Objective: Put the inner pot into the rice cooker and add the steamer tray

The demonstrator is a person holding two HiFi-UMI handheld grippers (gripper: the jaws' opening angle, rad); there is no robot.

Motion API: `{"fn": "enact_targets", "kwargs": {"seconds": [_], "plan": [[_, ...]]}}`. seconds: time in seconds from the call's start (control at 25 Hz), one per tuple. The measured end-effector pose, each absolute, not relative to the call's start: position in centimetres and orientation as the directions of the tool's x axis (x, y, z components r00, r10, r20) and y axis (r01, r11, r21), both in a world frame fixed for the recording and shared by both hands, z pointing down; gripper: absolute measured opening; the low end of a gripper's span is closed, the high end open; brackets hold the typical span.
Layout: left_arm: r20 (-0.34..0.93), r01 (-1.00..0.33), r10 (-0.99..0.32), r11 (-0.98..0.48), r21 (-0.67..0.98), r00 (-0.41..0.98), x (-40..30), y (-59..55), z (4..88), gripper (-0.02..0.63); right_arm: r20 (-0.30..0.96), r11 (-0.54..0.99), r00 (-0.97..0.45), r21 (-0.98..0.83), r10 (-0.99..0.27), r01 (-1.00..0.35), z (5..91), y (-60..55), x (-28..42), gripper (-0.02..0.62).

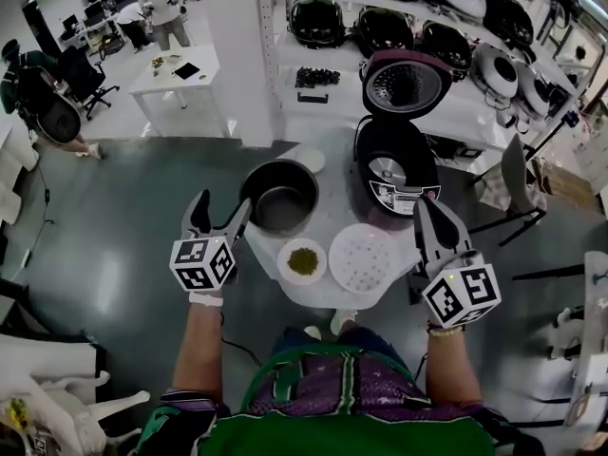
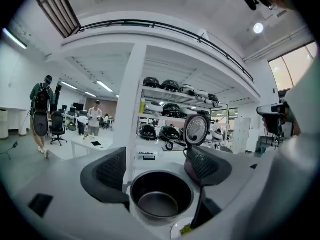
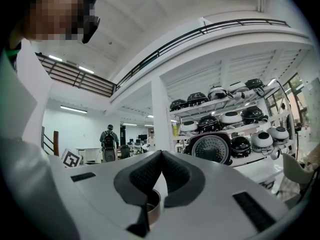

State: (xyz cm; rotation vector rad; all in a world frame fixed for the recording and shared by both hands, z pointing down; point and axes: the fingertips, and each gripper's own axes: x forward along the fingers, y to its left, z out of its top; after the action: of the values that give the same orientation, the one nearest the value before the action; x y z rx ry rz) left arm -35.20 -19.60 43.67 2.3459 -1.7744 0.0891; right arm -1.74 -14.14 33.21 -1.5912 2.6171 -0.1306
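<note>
The dark inner pot (image 1: 280, 198) stands empty on the small round white table (image 1: 328, 297), left of the rice cooker (image 1: 394, 169), whose lid is up. The white perforated steamer tray (image 1: 361, 257) lies flat in front of the cooker. My left gripper (image 1: 221, 207) is open at the pot's left side, not touching it. In the left gripper view the pot (image 2: 161, 196) sits just beyond the spread jaws (image 2: 160, 171). My right gripper (image 1: 425, 209) is shut and empty, to the right of the tray and next to the cooker. In the right gripper view the jaws (image 3: 161, 166) meet.
A small white bowl of green bits (image 1: 302, 260) sits beside the tray at the table's front. Shelves with several rice cookers (image 1: 418, 27) stand behind the table, beside a white pillar (image 1: 233, 55). People (image 1: 161, 8) stand at desks far off.
</note>
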Motion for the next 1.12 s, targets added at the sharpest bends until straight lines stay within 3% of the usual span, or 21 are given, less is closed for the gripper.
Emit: {"fn": "enact_targets", "kwargs": {"seconds": [1.12], "plan": [[0.596,-0.990,-0.792,-0.075,0.119,0.132,-37.3,-32.7,66.4,0.408,0.135,0.494,-0.509,-0.131,-0.850,-0.860,39.2,-26.6,0.0,0.006]]}}
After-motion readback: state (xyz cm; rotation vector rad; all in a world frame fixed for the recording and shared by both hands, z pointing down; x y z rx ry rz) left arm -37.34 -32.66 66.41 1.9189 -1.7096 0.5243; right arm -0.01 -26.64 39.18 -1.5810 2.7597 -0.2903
